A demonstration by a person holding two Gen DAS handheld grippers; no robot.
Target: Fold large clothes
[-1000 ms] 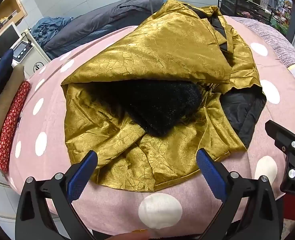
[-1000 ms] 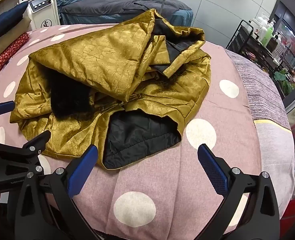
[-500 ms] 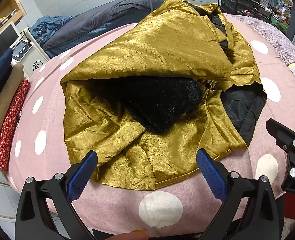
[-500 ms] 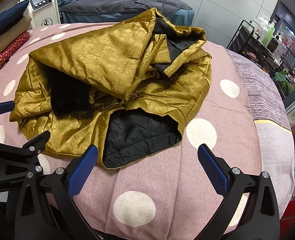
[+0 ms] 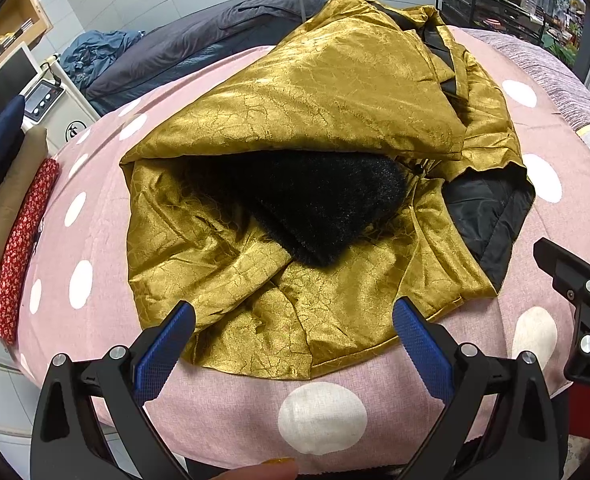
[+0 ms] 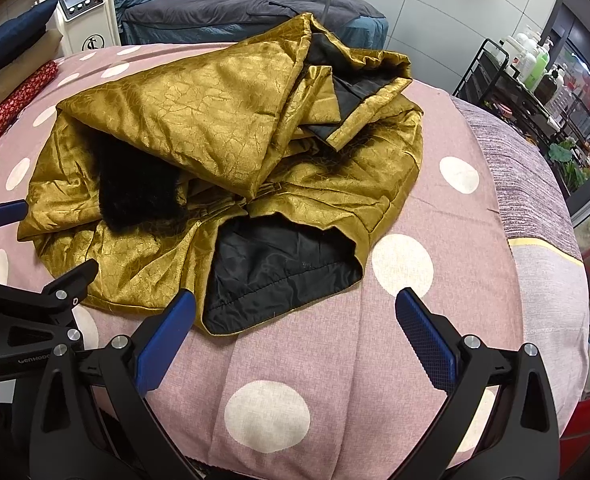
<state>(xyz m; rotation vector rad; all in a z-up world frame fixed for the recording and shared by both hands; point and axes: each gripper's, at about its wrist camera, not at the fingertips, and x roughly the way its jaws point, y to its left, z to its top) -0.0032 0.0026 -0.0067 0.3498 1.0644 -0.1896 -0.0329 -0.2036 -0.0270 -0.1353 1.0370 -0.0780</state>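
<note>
White machine [image 6: 83, 16], bottle rack [image 6: 507, 80]

Left gripper [image 5: 294, 332]: jaws spread wide, blue pads [image 5: 163, 350] at 7 and 5 o'clock of its view, nothing between them. Right gripper [image 6: 295, 330]: jaws likewise spread wide, nothing between them. Grippers side by side, each visible at the other's frame edge.

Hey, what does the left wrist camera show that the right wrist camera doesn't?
Only the left wrist view shows a fingertip with a yellow nail at the bottom edge.

Only the right wrist view shows a green potted plant by the rack.

Both show the crumpled gold coat with its black fur trim, the pink dotted bedspread, and both tongs open, the left tongs and the right tongs.
</note>
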